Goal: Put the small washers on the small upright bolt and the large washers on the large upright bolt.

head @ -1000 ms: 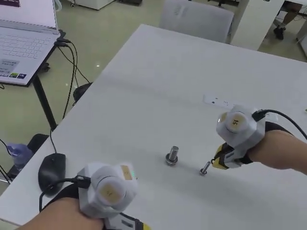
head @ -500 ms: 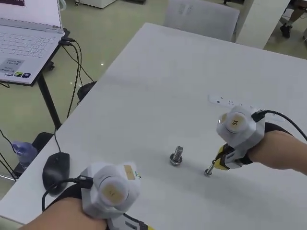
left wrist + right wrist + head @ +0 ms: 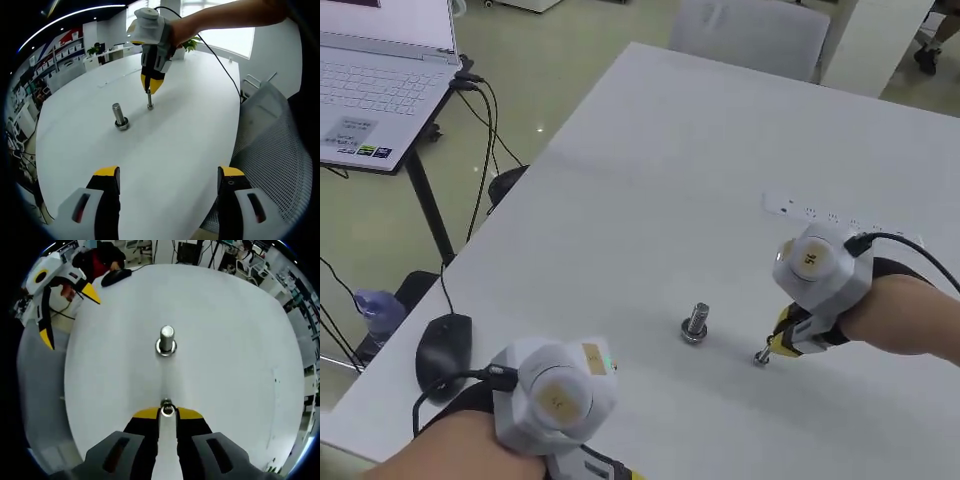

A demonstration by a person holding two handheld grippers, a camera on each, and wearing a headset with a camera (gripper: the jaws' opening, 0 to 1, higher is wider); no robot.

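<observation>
Two bolts stand on the table (image 3: pixel 620 180): the large bolt (image 3: pixel 695 323) and, just right of it, the small bolt (image 3: pixel 761 355), its top pinched in the narrow right claw (image 3: pixel 167 412). The left claw (image 3: pixel 168 172) gapes wide and empty at lower left, near a mouse (image 3: pixel 442 345), and a laptop (image 3: pixel 380 80) sits upper left.

Smooth, matt white tabletop (image 3: pixel 650 180); large bolt (image 3: pixel 696 322) gleams, bright threaded metal; small bolt (image 3: pixel 761 356) metal too; right tool (image 3: pixel 167 412): white plastic shell, yellow-and-black tips.

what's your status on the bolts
Right gripper fingers pinched at small bolt top. Left gripper open, near table edge. Large bolt upright, nothing in the way.
</observation>
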